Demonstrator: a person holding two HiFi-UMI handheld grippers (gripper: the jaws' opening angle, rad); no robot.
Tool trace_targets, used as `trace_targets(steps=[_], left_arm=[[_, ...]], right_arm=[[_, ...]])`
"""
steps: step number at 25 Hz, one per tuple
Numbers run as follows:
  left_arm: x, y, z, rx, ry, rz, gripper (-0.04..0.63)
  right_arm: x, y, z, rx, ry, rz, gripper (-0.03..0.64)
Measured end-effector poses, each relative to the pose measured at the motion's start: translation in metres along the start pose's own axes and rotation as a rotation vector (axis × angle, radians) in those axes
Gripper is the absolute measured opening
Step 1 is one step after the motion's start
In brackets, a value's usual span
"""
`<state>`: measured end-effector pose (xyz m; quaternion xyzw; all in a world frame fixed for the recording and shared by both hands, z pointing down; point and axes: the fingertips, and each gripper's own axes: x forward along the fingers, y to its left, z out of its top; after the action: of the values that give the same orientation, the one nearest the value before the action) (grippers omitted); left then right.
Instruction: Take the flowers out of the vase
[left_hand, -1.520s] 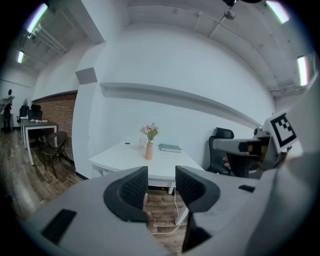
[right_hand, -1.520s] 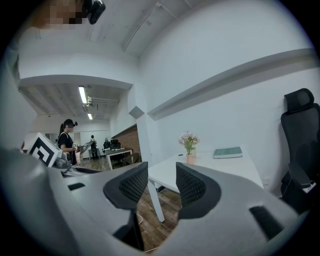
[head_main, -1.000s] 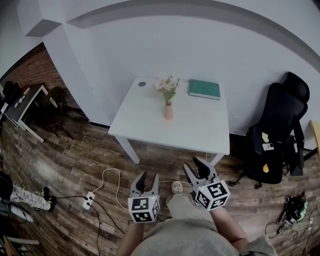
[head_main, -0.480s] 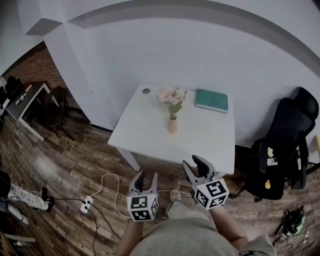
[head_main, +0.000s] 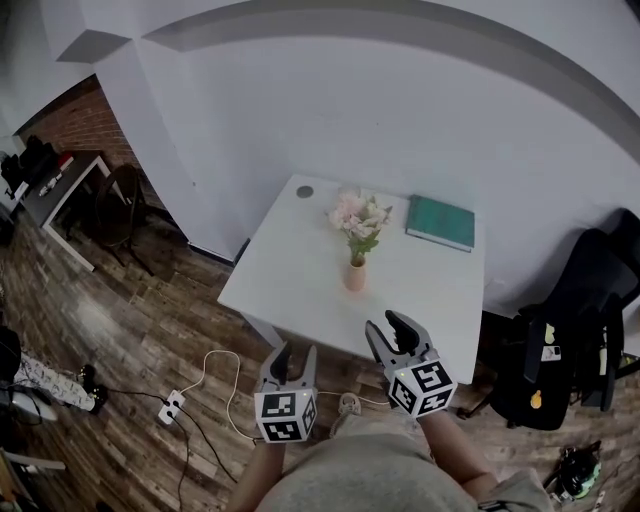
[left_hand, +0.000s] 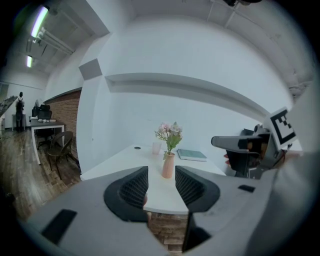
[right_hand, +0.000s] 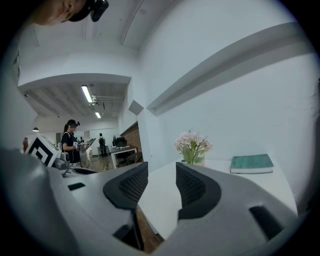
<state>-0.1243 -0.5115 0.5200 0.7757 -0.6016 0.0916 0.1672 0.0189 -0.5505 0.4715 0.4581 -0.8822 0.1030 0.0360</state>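
Pink flowers (head_main: 358, 213) stand upright in a slim peach vase (head_main: 355, 277) near the middle of the white desk (head_main: 290, 270), with a flat green book (head_main: 440, 222) behind the vase to its right. Nearer than the vase, the left gripper (head_main: 297, 355) and right gripper (head_main: 388, 328) hold their ribbed black jaws apart and empty, with only bare desk between them and it.

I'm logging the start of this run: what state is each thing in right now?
Flowers: standing in the vase, not yet taken out.
Vase: upright on the table.
Book: closed, lying flat on the table.
Left gripper: open, empty.
Right gripper: open, empty.
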Motion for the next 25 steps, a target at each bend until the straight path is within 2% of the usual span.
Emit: trace_targets(steps=[13,25], left_arm=[[0.073,0.009,0.022,-0.004,-0.002,0.043,0.160],[0.112,0.018,0.022,-0.026,0.012,0.077,0.158]], right_arm=[[0.077,-0.057,0.000,-0.010,0.045,0.048,0.167],[0.127,-0.089,-0.017,-0.015,0.098,0.079,0.167]])
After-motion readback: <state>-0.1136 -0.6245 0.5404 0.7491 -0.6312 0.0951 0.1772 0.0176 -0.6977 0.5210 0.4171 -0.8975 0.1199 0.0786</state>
